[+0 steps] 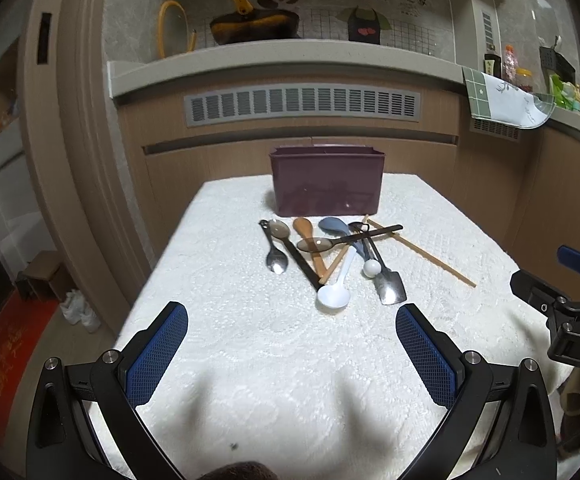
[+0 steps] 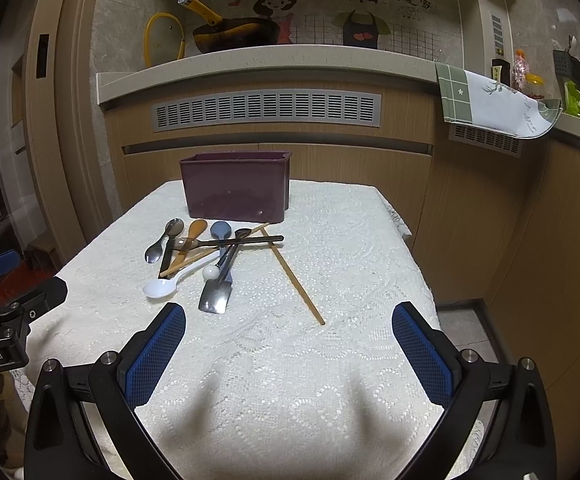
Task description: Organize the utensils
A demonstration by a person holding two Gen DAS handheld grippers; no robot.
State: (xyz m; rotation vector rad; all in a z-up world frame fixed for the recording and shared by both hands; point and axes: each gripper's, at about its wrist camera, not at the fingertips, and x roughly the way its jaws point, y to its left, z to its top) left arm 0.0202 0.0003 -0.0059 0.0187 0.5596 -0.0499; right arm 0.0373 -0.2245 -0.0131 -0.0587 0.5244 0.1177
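A maroon plastic bin (image 1: 326, 184) (image 2: 236, 186) stands at the far side of a table under a white lace cloth (image 1: 250, 360) (image 2: 350, 280). In front of it lies a heap of utensils: a white spoon (image 1: 333, 295) (image 2: 161, 288), a steel spoon (image 1: 277, 261) (image 2: 155, 253), a flat steel scoop (image 1: 390, 289) (image 2: 215, 299), an amber spoon (image 1: 305, 229), a blue spoon (image 1: 334, 227) (image 2: 221, 230) and wooden chopsticks (image 1: 422, 254) (image 2: 294, 278). My left gripper (image 1: 292, 344) is open above the near cloth, short of the heap. My right gripper (image 2: 289, 344) is open too, near the chopstick's tip.
Wooden cabinets with a grey vent (image 1: 302, 104) and a stone counter rise behind the table. A frying pan (image 2: 234, 34) and a green-and-white cloth (image 2: 490, 104) sit on the counter. The floor drops away left and right of the table.
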